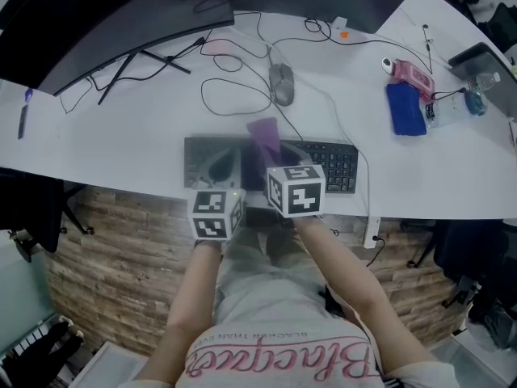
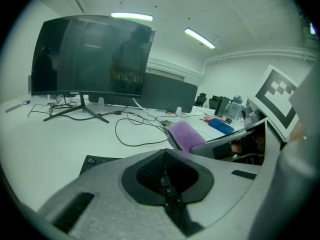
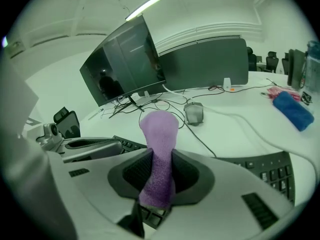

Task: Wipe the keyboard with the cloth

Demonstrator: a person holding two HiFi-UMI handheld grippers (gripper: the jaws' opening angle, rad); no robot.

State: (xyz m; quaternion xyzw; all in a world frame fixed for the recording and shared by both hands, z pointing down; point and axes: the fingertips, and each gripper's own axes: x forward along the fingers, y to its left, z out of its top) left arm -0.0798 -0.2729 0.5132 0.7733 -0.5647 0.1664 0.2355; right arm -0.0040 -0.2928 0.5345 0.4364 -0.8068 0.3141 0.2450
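Note:
A black keyboard (image 1: pixel 335 166) lies near the front edge of the white desk (image 1: pixel 121 128). My right gripper (image 1: pixel 263 148) is shut on a purple cloth (image 1: pixel 262 132), which stands up out of its jaws above the keyboard's middle. In the right gripper view the cloth (image 3: pixel 160 134) is pinched in the right gripper (image 3: pixel 160 159), with keys (image 3: pixel 267 166) to the right below. My left gripper (image 1: pixel 222 168) hovers over the keyboard's left half, just left of the cloth. In the left gripper view its jaws (image 2: pixel 165 151) meet with nothing between them, keys showing below, and the cloth (image 2: pixel 186 134) is close ahead on the right.
A grey mouse (image 1: pixel 281 83) with its cable lies behind the keyboard. A curved monitor (image 1: pixel 121 14) on a stand and loose cables (image 1: pixel 234 95) fill the back left. A blue cloth (image 1: pixel 405 109), a pink item (image 1: pixel 412 75) and a water bottle (image 1: pixel 477 99) sit at the right.

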